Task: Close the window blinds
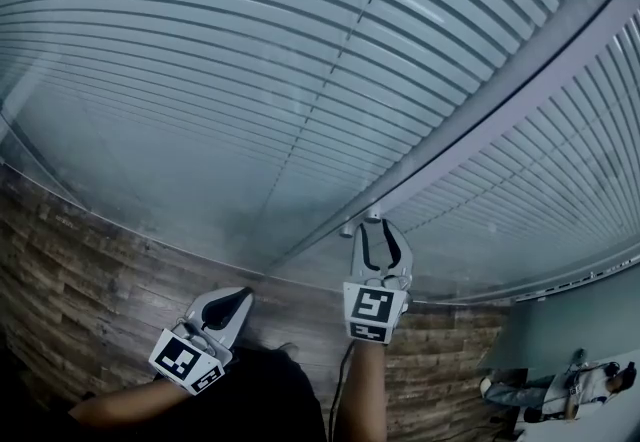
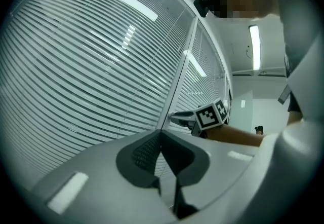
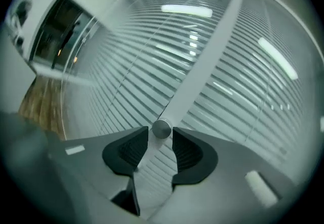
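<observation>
1. Head view: the blinds (image 1: 250,50) fill the far side behind glass, split by a pale frame post (image 1: 480,120) that runs down to wood planks (image 1: 90,280) on the near side.
   - A small round knob (image 1: 372,217) sits at the foot of the post.
   - The right gripper (image 1: 381,230) reaches forward with its tips at that knob.
   - The left gripper (image 1: 238,298) hangs nearer and to the left, well apart from the knob and touching nothing.

2. Left gripper view: the left gripper (image 2: 162,134) has its jaws together with nothing between them, facing the slats (image 2: 76,66). To the right, the right gripper (image 2: 185,119) is up against the post (image 2: 177,86).

3. Right gripper view: the right gripper (image 3: 161,139) has its jaws apart, one on each side of the silver knob (image 3: 161,129).
   - The pads sit just beside the knob and do not seem to press on it.
   - The post (image 3: 202,66) rises behind the knob, with slats (image 3: 243,96) on both sides.

4. Progress, as a judgement:
   - The right tool is in place at the control for the slats.
   - Lines of light show between the slats, more so right of the post, so the blinds look only partly shut.
   - How far they have turned I cannot tell.
   - Gripping the knob and turning it until the slats overlap seems to be what is left.
</observation>
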Demonstrator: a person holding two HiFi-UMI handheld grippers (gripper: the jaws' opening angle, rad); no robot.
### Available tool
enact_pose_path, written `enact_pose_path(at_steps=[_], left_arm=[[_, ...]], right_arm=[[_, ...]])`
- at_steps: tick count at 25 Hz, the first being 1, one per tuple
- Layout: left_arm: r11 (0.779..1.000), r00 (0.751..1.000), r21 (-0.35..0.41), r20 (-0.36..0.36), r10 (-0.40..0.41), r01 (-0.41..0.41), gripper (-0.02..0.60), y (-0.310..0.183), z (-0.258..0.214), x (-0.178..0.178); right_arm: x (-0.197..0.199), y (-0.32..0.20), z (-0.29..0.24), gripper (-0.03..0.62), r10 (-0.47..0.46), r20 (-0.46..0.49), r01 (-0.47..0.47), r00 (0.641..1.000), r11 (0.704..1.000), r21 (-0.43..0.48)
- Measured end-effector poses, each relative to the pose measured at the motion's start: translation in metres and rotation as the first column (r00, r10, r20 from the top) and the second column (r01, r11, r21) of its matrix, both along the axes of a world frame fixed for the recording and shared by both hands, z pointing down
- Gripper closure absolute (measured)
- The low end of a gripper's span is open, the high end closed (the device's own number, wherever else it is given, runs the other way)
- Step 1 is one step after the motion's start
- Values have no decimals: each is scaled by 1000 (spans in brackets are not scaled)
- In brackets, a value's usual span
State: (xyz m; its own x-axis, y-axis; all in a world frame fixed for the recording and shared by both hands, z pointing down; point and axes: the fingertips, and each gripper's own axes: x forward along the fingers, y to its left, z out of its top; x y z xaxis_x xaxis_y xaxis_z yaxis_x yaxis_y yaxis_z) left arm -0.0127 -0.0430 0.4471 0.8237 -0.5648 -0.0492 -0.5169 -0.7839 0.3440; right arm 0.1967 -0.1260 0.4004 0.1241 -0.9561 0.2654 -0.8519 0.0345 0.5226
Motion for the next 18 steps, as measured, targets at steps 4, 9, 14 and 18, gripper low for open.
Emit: enact_pose_path(at_steps=[4, 9, 14, 18], left_arm=[[1000, 1000, 0, 2, 2, -2, 583, 2, -2, -7], [1000, 1000, -7, 5, 4, -4, 583, -6, 4, -6], [1000, 1000, -14, 1, 0, 0, 583, -4, 4, -5], [1000, 1000, -11, 0, 3, -3, 583, -5, 4, -2]], right_arm=[[-10, 7, -7, 413, -7, 352, -43, 936, 990, 135], [-2, -5, -10, 418, 23, 548, -166, 836, 963, 214], [8, -3, -13, 468, 30, 627, -217, 778, 950, 224], [10, -3, -12, 476, 33, 524, -164, 851, 965, 206]])
